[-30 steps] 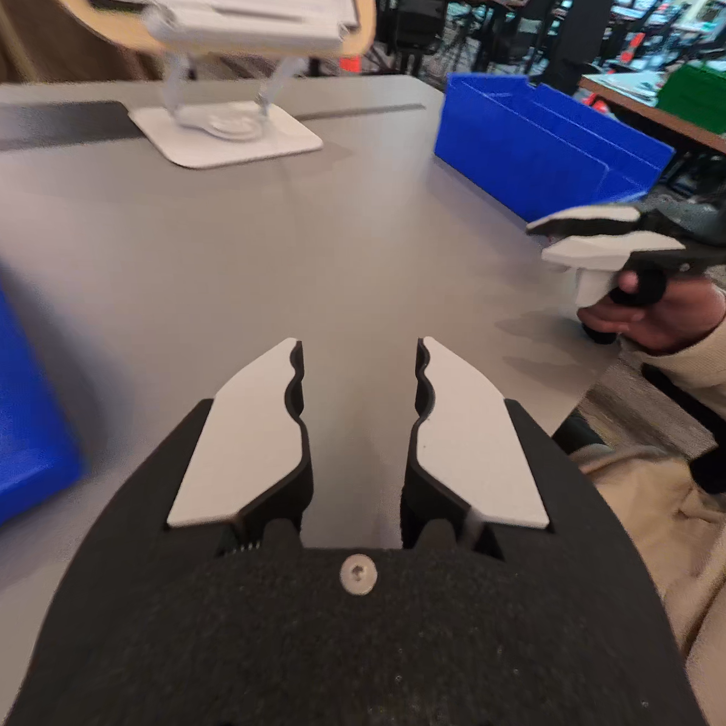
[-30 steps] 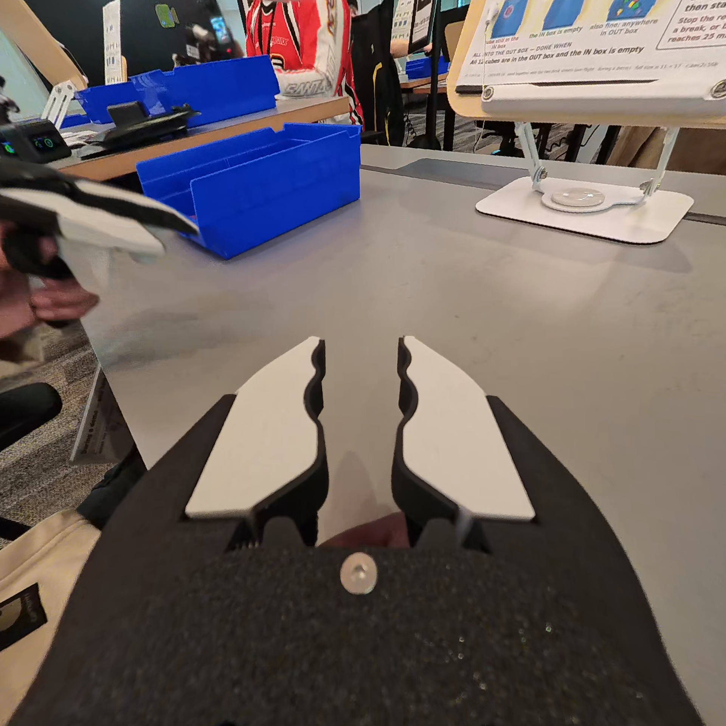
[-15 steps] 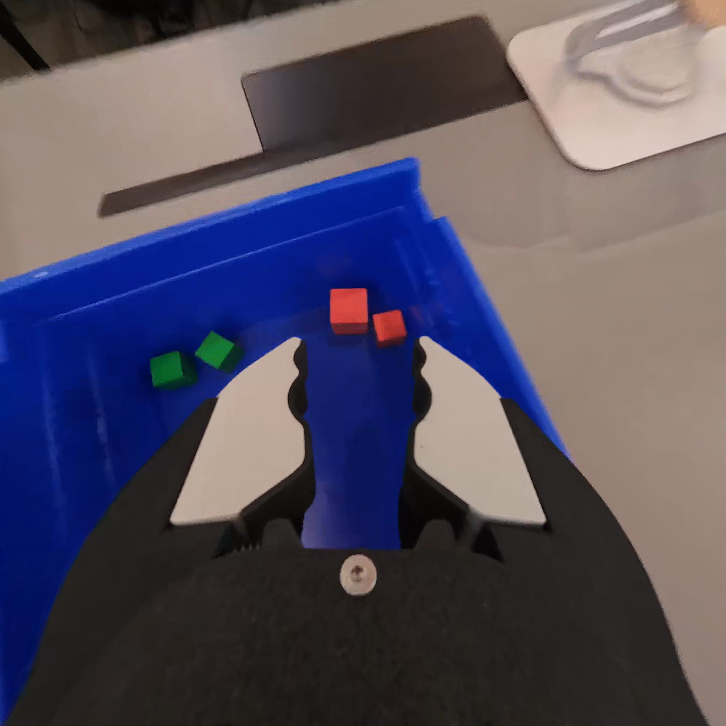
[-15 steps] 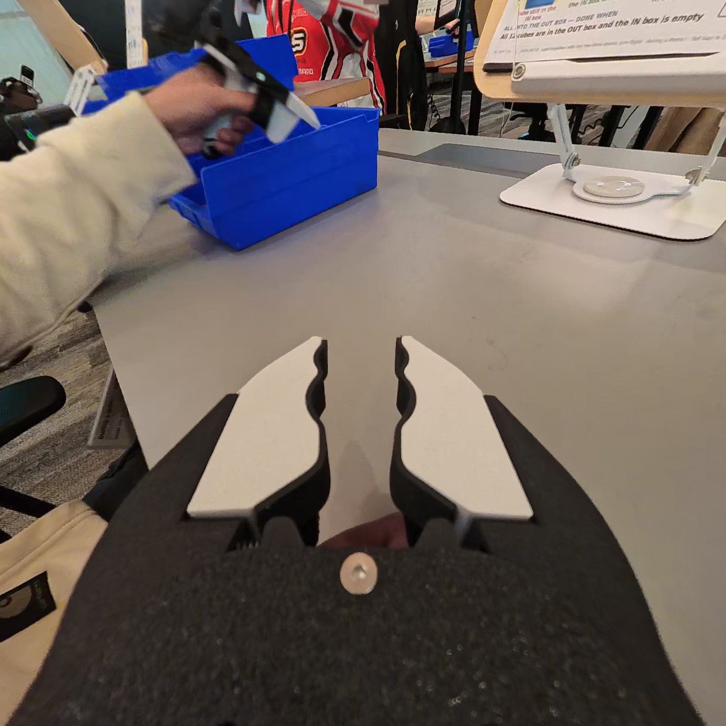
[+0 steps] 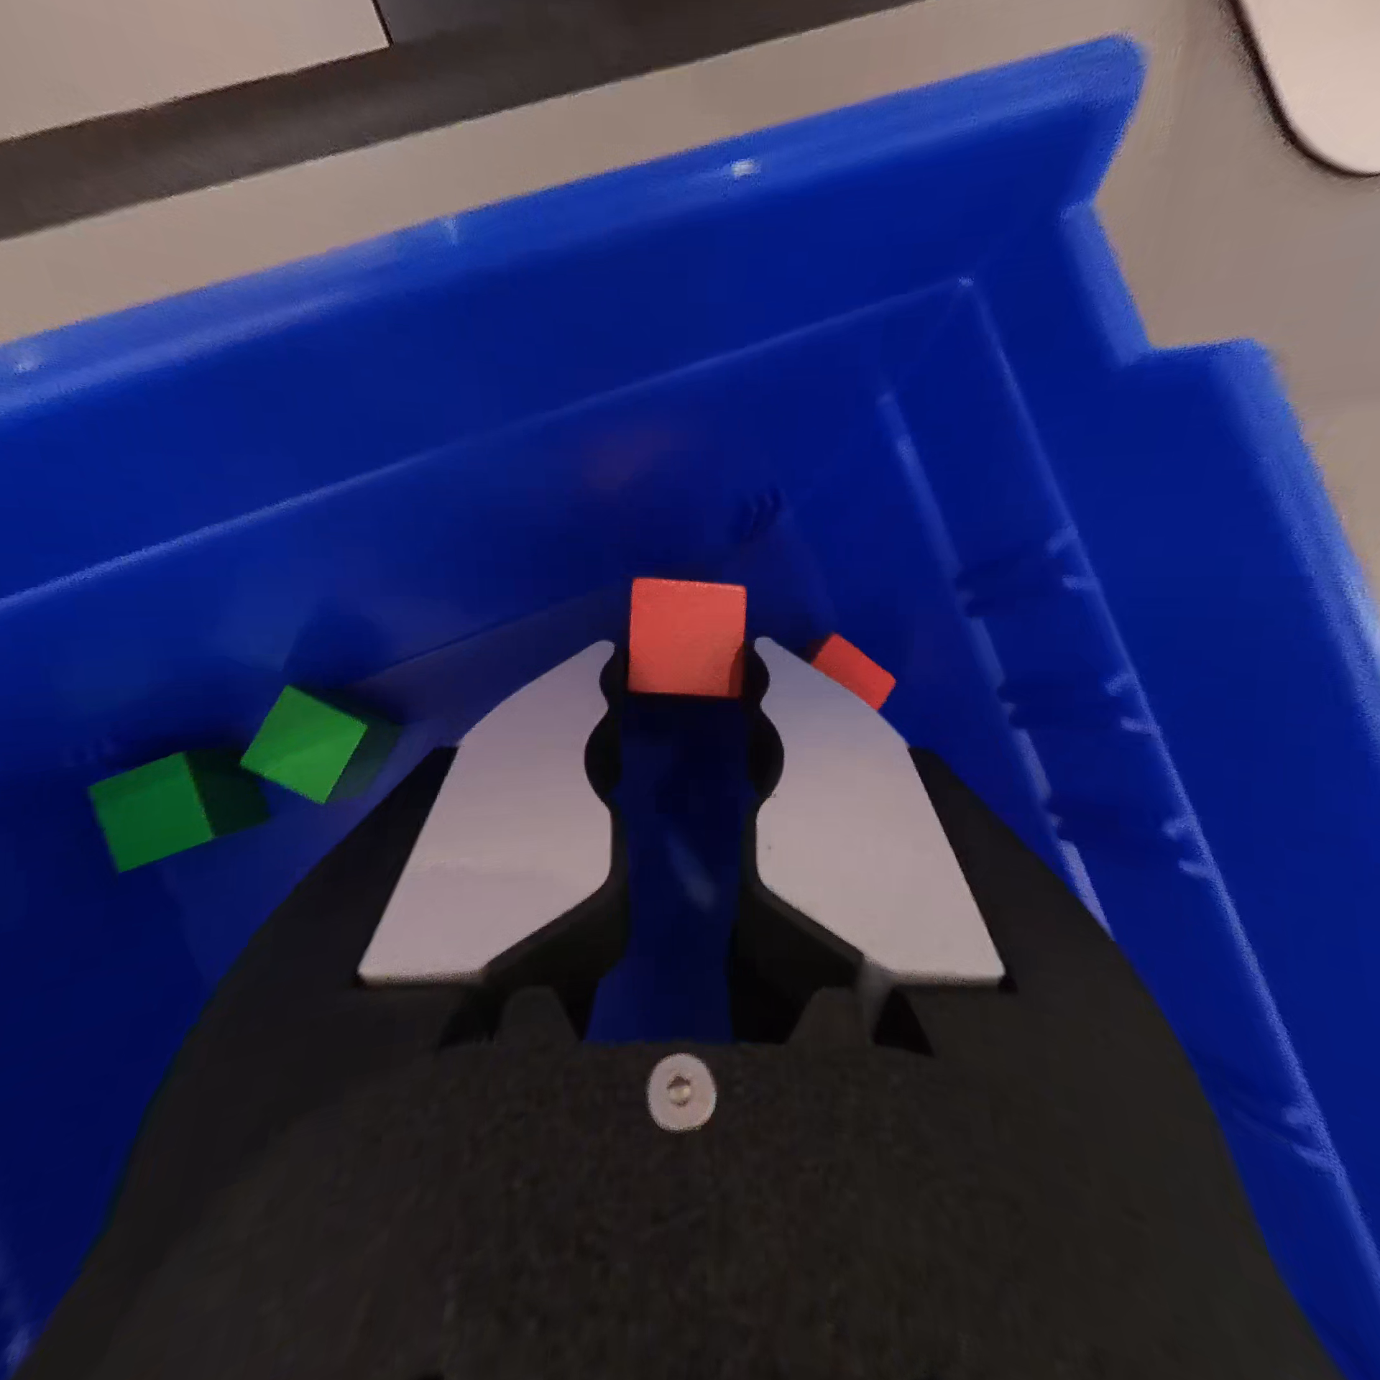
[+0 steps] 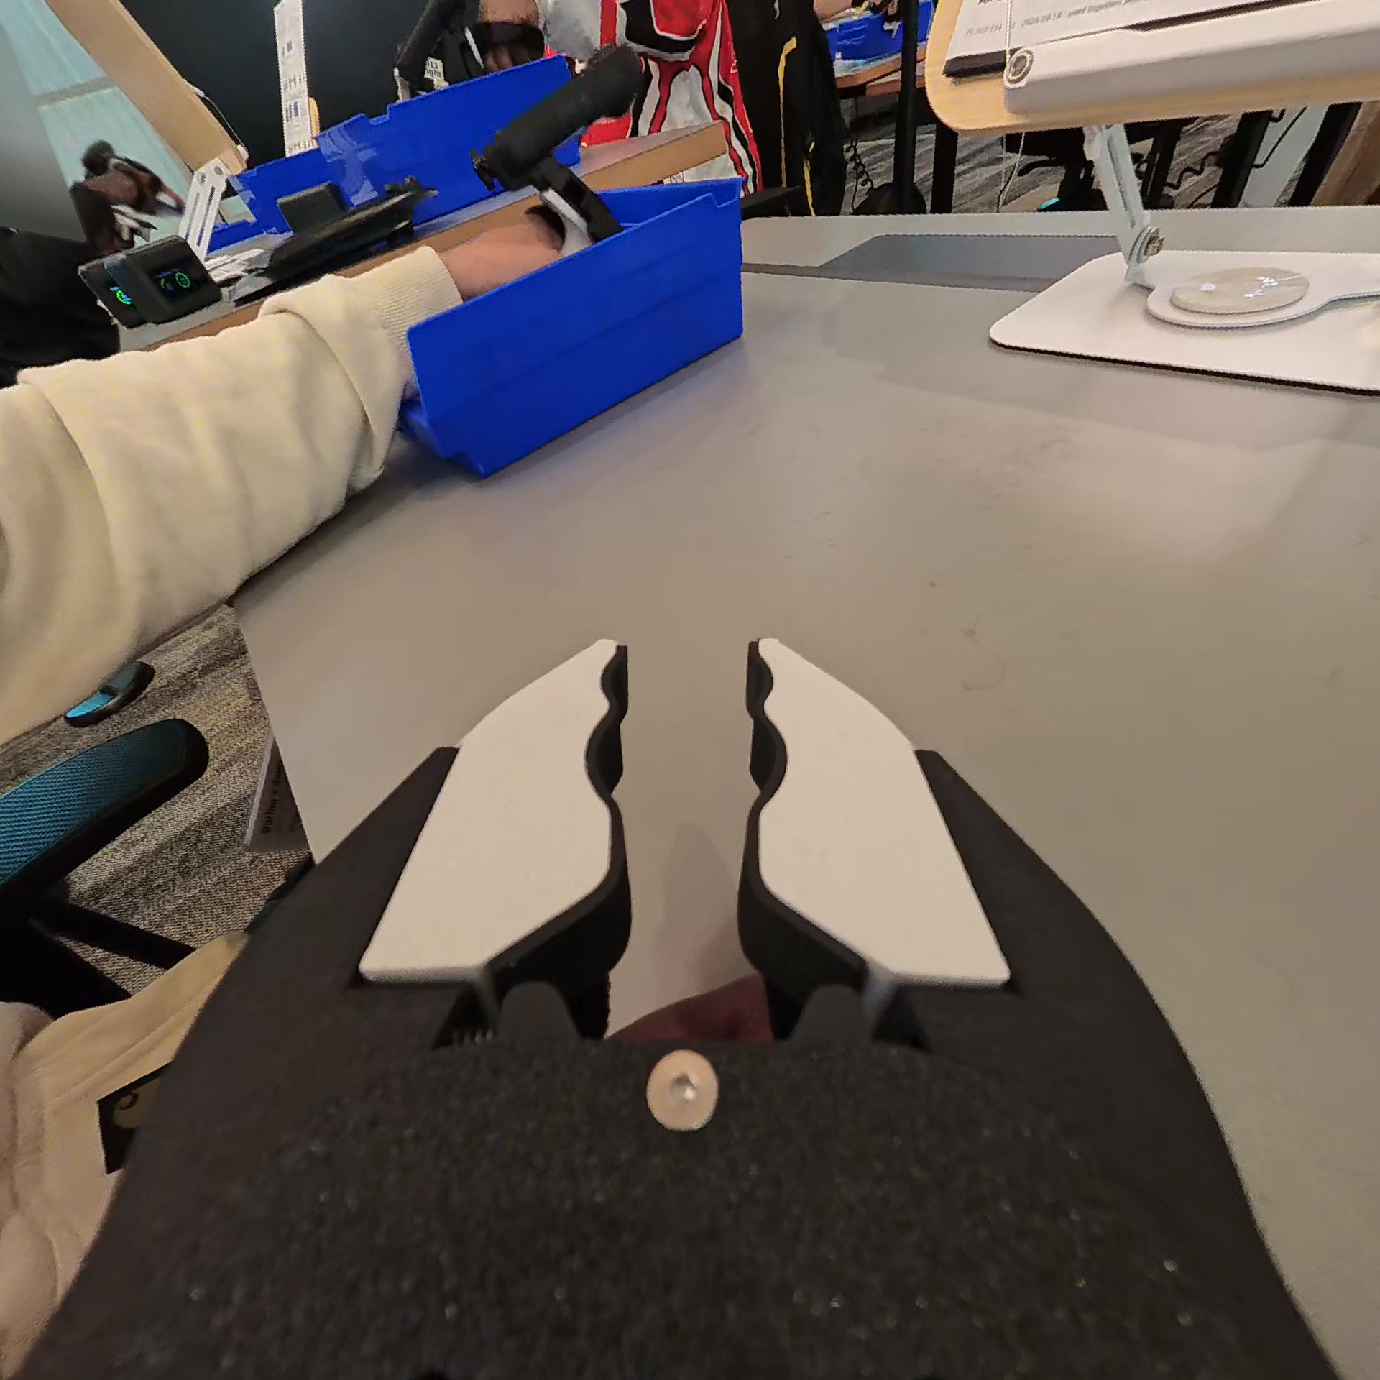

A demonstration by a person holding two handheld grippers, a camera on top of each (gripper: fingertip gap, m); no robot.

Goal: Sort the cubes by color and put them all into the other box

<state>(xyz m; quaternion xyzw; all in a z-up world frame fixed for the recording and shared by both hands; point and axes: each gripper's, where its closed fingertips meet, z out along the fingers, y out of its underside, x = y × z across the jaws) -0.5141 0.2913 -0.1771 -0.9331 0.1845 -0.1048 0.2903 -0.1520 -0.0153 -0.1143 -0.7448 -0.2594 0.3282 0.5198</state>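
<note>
Left gripper (image 5: 685, 657), red cube (image 5: 683, 638) between tips

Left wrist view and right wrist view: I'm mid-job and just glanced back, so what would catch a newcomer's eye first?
In the left wrist view, a red cube sits at the tips of the open left gripper, deep in the blue box; a second red cube lies just right of it. Two green cubes lie to the left. In the right wrist view, the right gripper hangs open over the bare grey table.
</note>
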